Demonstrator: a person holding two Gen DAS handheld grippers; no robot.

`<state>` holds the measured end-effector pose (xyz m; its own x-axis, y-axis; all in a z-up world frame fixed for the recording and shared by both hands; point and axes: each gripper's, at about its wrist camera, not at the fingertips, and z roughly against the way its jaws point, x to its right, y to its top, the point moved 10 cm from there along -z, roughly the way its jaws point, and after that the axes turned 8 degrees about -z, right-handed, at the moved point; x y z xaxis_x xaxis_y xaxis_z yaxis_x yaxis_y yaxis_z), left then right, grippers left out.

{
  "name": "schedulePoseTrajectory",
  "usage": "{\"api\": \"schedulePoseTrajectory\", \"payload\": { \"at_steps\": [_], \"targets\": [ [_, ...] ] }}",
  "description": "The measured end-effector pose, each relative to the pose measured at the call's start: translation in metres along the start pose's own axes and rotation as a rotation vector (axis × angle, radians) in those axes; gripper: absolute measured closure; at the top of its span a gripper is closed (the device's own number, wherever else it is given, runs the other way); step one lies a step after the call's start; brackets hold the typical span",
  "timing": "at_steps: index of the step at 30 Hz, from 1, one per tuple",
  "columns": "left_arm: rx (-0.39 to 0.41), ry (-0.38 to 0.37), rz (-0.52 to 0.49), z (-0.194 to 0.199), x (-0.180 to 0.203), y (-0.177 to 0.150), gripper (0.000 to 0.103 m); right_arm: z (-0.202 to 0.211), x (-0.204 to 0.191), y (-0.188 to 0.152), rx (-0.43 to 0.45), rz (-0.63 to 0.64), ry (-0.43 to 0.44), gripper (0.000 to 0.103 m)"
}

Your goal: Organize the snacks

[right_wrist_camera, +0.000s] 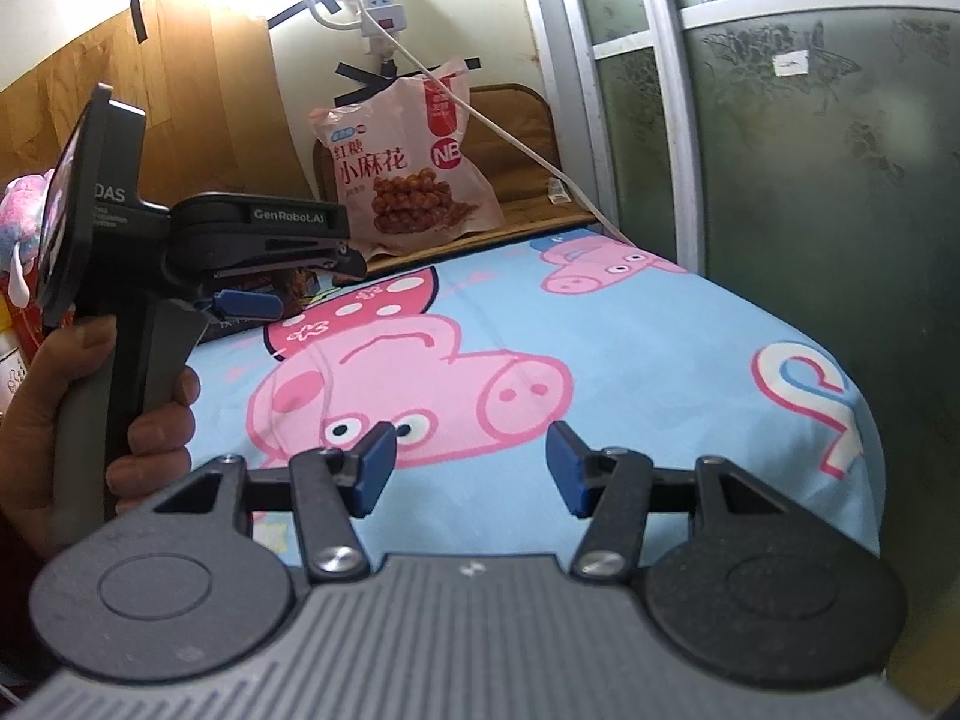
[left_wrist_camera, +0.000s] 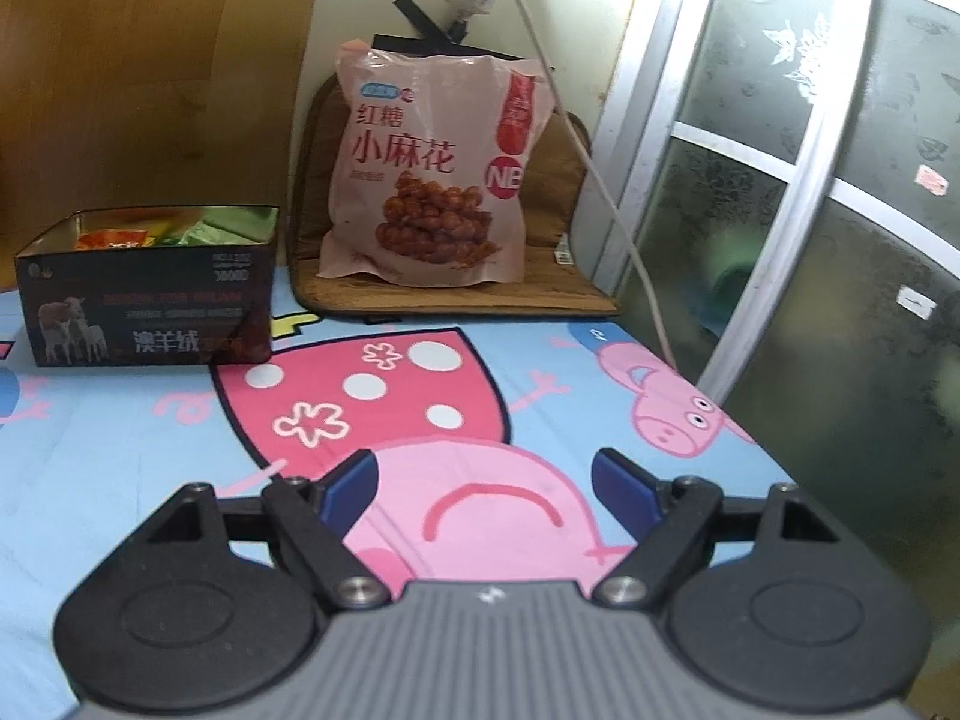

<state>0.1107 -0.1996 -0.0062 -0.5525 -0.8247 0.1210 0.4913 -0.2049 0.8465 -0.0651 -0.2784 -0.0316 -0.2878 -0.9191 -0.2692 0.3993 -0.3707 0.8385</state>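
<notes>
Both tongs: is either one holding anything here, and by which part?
Nothing is held. The left tongs and right tongs stand open over the cartoon bedsheet, nothing between their pads.

Right gripper (right_wrist_camera: 471,468) near, jaws apart, nothing between, over pig-print sheet (right_wrist_camera: 630,348). Left gripper (right_wrist_camera: 252,303) at left, held by hand (right_wrist_camera: 78,420). Pink snack bag (right_wrist_camera: 402,180) far, upright against brown cushion (right_wrist_camera: 516,138).

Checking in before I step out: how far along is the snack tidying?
Done: the dark box already holds several packets. In hand: nothing; the left gripper and right gripper are both open and empty. Left: the big pink snack bag stands on the brown mat.
</notes>
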Motion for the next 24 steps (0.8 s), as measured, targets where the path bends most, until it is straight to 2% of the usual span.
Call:
{"api": "schedulePoseTrajectory", "payload": {
  "at_steps": [5,13,19,24],
  "targets": [
    [-0.005,0.000,0.006,-0.005,-0.006,-0.002,0.022,-0.003,-0.010,-0.001,0.001,0.038,0.014,0.045],
    [0.011,-0.054,0.009,-0.004,0.000,-0.002,0.022,0.002,-0.015,0.000,-0.001,0.078,-0.046,0.045],
    [0.084,-0.067,0.052,0.018,-0.019,0.001,0.022,0.008,-0.036,-0.005,-0.011,0.126,-0.078,0.045],
    [0.178,-0.079,0.114,0.046,-0.035,0.023,0.022,0.015,-0.063,-0.010,-0.007,0.170,-0.075,0.045]
  ]
}}
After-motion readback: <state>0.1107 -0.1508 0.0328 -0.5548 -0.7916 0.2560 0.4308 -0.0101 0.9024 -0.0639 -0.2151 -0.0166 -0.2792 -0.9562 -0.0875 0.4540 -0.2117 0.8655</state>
